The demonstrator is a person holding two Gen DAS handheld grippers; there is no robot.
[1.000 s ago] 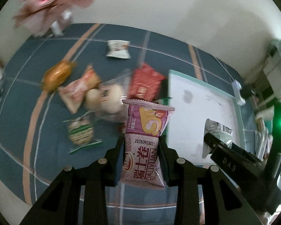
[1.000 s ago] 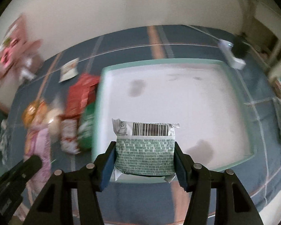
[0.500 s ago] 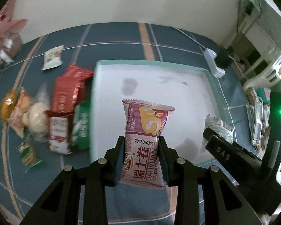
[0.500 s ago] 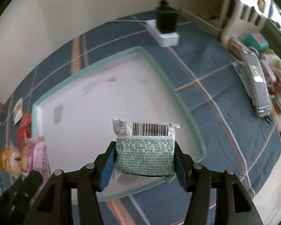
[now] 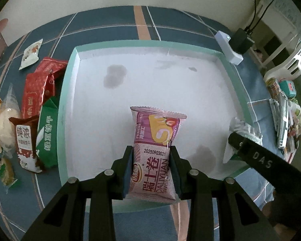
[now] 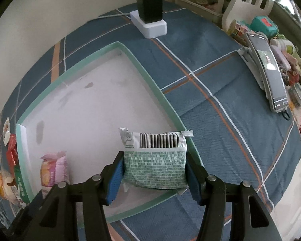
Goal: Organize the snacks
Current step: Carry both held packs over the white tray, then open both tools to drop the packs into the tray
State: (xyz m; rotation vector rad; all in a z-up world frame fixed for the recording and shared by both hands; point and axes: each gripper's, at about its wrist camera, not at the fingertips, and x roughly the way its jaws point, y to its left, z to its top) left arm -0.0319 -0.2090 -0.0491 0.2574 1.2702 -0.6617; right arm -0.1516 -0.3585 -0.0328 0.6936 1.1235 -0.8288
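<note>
My left gripper (image 5: pixel 152 167) is shut on a pink Swiss roll packet (image 5: pixel 154 150) and holds it over the near part of a white tray with a mint-green rim (image 5: pixel 63 108). My right gripper (image 6: pixel 155 172) is shut on a green-and-white snack packet (image 6: pixel 154 166) with a barcode, over the tray's near right corner (image 6: pixel 170 108). The pink packet (image 6: pixel 54 168) shows at the left of the right wrist view. The right gripper's arm (image 5: pixel 266 162) and its packet (image 5: pixel 240 128) show at the right of the left wrist view.
Several loose snacks lie left of the tray: two red packets (image 5: pixel 37 94), a green packet (image 5: pixel 47 134), a white bun (image 5: pixel 7 124), a small white packet (image 5: pixel 31 53). A white power strip with black plug (image 6: pixel 150 18) sits behind the tray. A phone (image 6: pixel 271 72) and clutter lie at right.
Both grippers have swung to the right with their packets, from facing the snack pile to over the tray. The right gripper now sits by the tray's right corner.
</note>
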